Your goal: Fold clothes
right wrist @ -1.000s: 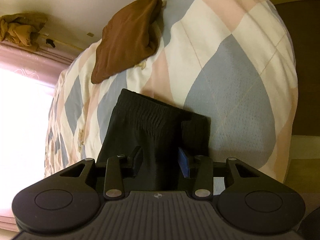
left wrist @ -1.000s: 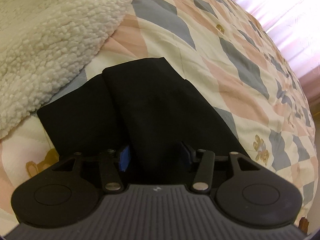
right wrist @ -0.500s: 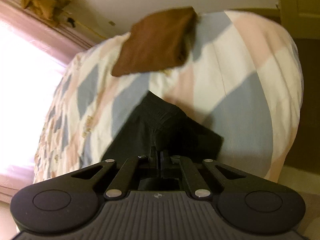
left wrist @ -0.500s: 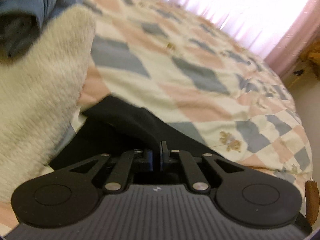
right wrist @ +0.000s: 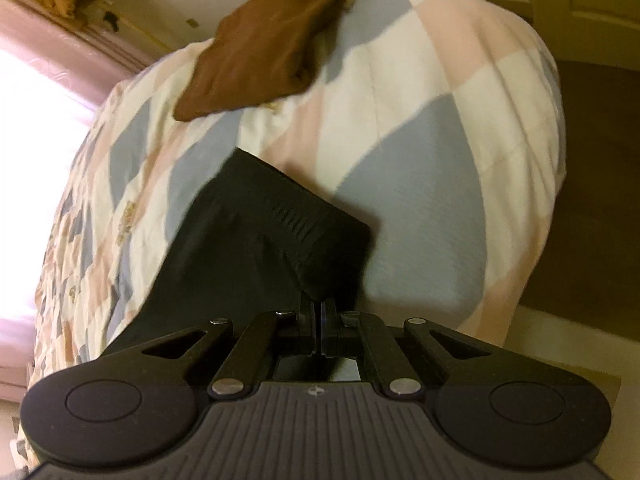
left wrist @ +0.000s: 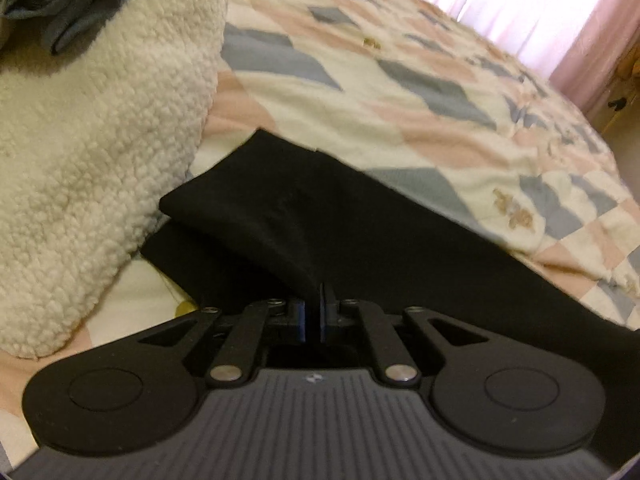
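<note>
1. left gripper [left wrist: 314,308] pinched together on a raised ridge of the black garment [left wrist: 360,216], at 6 o'clock in the left wrist view.
2. garment lay on the patchwork quilt [left wrist: 400,92]; its far hem ran from 10 o'clock toward 3 o'clock, with a lower layer's edge showing at 9 o'clock.
3. pressed against the garment's left edge at 9 to 10 o'clock: a cream fleece blanket [left wrist: 92,152], with a blue-grey garment [left wrist: 68,4] on top at 11 o'clock.
4. open quilt stretched from 12 to 3 o'clock, up to the pink curtains [left wrist: 592,40].
5. right gripper [right wrist: 319,320] clamped shut on the ribbed waistband end of the same black garment [right wrist: 256,248], lifted into a peak at centre.
6. waistband corner ended near 2 o'clock of the gripper, well short of the quilt's [right wrist: 440,160] rounded edge at 3 o'clock.
7. folded brown cloth [right wrist: 260,48] sat apart at 12 o'clock; bare quilt lay between it and the black garment.
</note>
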